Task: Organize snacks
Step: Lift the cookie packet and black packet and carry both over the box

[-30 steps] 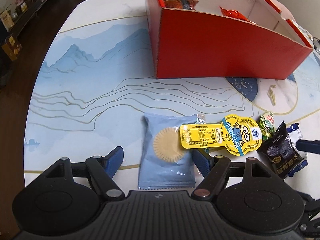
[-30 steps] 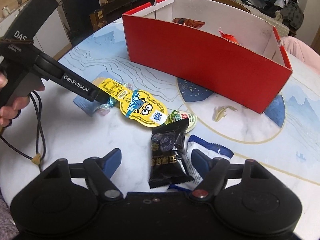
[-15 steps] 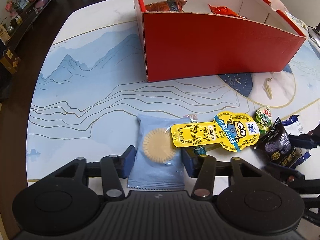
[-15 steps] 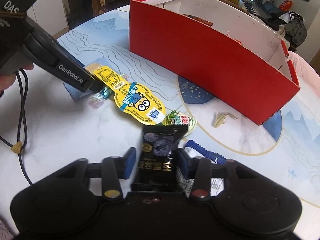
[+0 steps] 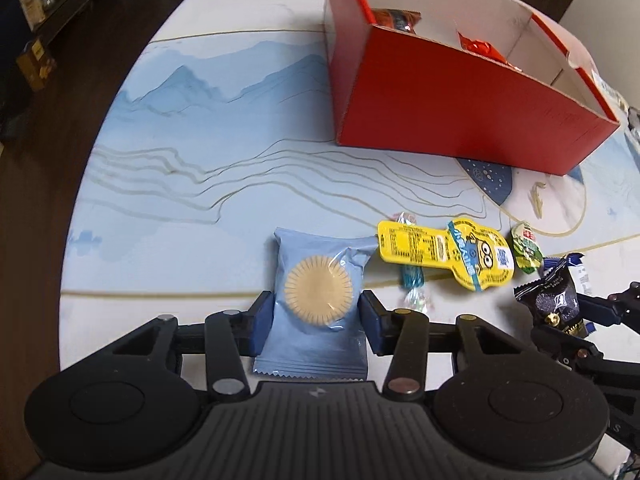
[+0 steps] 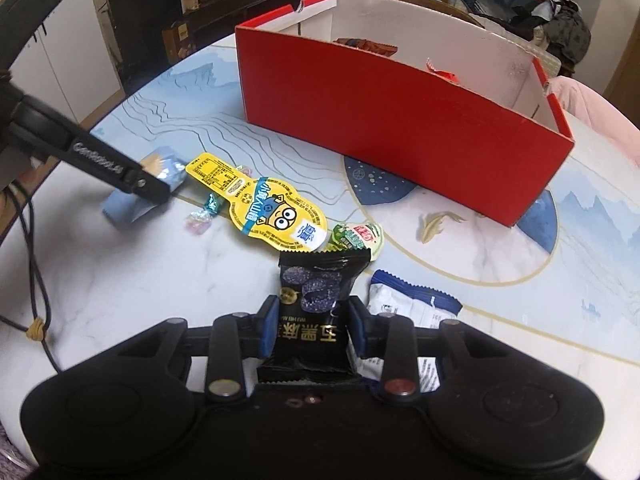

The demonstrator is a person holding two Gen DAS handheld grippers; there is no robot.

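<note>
A light blue biscuit packet lies on the table, and my left gripper is shut on its two sides. In the right wrist view the same blue packet shows under the left gripper's finger. My right gripper has a black sweet packet between its pads; the jaws are closing and press its sides, and its far end tilts up. The red box, open on top, stands at the back with orange snacks inside.
Between the two packets lie a yellow cartoon packet, a small wrapped candy and a green snack. A white and blue packet sits right of the black one. The table's rounded edge drops off at the left.
Both grippers have closed on their packets. The blue packet has come out from under the yellow one and sits apart from it. The black packet's far end has tipped up.
</note>
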